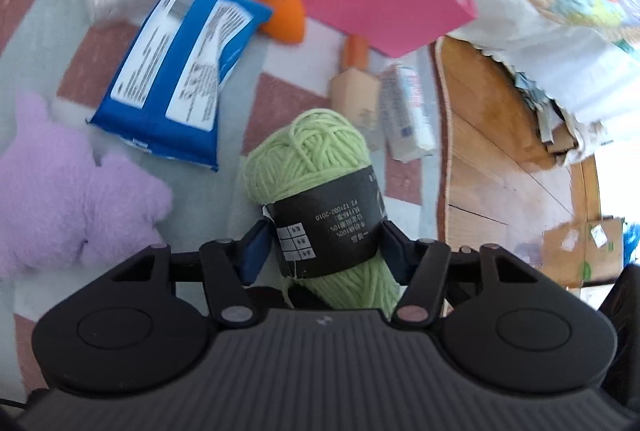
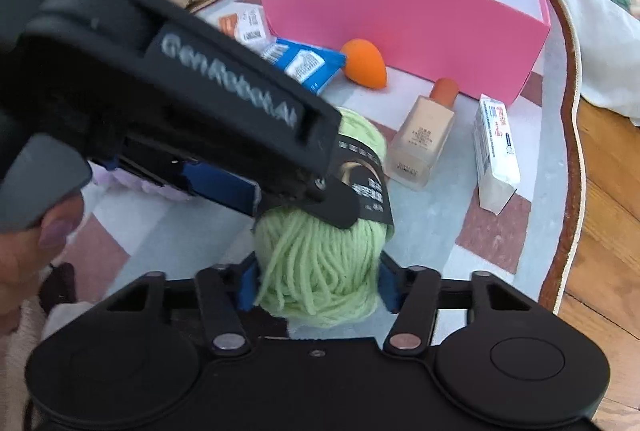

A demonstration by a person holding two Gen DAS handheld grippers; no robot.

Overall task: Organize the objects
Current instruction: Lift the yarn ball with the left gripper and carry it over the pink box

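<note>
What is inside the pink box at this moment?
In the right wrist view the pink box shows only bare white inner walls; nothing pokes above its rim. Its floor is hidden behind the front wall, so low-lying contents cannot be ruled out. The green yarn is outside, gripped.

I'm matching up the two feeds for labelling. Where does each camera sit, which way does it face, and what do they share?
Left wrist: on the left gripper, looking along its fingers down at the patterned rug; its blue-padded fingers clamp the black-banded light green yarn skein.
Right wrist: on the right gripper, facing the open pink cardboard box; its fingers flank the skein's end, the left gripper crosses the frame, and a thumb shows.
Shared: skein, box, orange egg-shaped sponge, beige foundation bottle.
</note>
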